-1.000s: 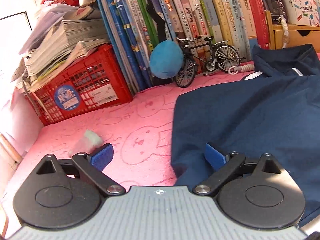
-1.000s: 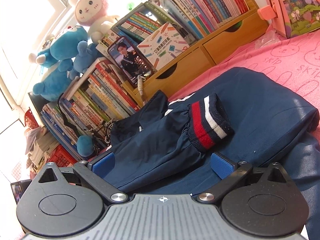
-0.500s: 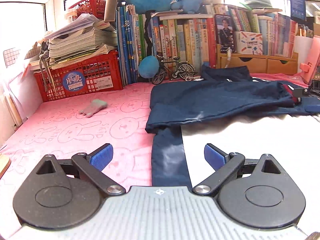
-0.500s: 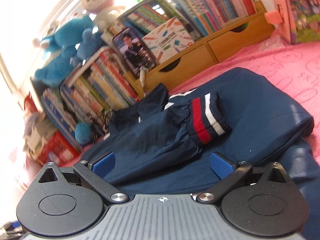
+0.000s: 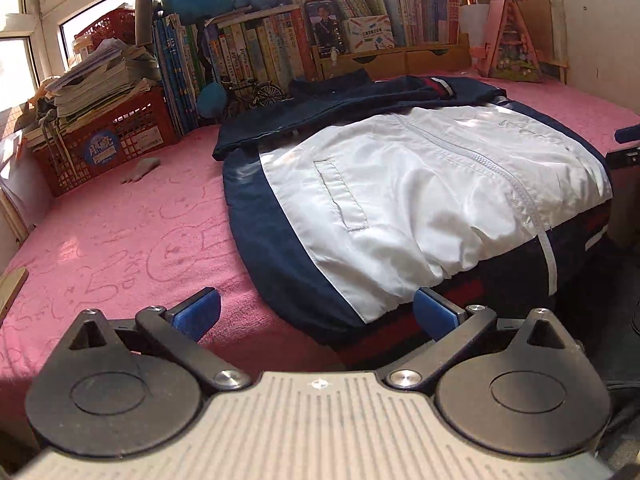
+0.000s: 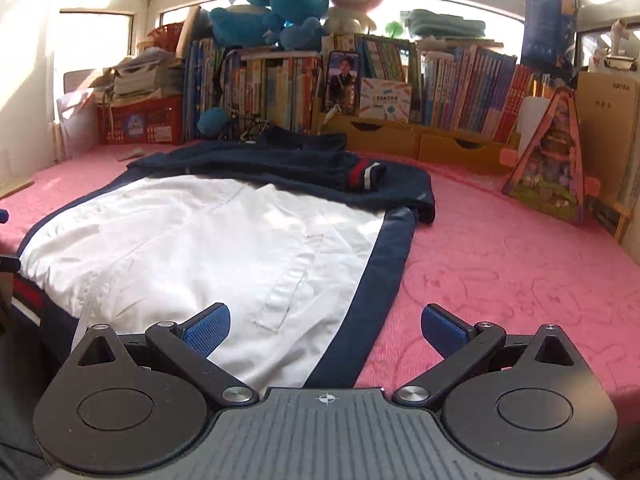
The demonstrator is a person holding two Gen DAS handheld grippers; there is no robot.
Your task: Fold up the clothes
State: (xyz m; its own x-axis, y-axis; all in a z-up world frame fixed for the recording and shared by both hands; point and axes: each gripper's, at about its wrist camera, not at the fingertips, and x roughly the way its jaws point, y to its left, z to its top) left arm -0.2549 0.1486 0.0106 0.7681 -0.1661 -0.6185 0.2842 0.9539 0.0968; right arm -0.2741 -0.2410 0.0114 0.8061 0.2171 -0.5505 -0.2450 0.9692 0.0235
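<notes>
My left gripper (image 5: 316,310) and right gripper (image 6: 326,324) both gape wide, holding nothing, at the near hem of the jacket (image 5: 420,184) spread on the pink blanket (image 6: 500,264). Bare blanket flanks it. Only my right view shows the striped cuff (image 6: 364,176) clearly.

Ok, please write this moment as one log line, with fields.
task: fold clothes | jacket: flat on pink blanket, sleeves folded across top | left hand-held gripper: open, empty | right hand-held gripper: open, empty
</notes>
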